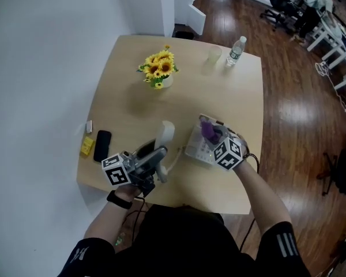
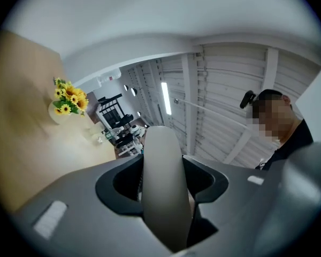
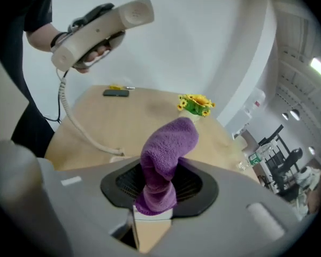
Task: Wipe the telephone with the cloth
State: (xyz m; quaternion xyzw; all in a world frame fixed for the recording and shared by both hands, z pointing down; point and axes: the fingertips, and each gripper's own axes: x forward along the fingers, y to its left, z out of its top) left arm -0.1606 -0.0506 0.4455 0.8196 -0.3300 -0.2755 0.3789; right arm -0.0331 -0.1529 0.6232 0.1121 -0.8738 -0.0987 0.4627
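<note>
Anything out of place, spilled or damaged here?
Nothing is spilled or damaged. Only the handset is off the telephone base, raised above the table in the left gripper, its cord trailing down. The right gripper pinches the purple cloth. The water bottle and flowers stand upright.

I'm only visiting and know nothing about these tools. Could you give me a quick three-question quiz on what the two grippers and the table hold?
1. True or false: the left gripper is shut on the telephone handset.
2. What does the right gripper hold? A) a sponge B) a purple cloth C) a paper towel
3. Fill in: the vase on the table holds yellow ____.
Key: 1 true; 2 B; 3 sunflowers.
</note>
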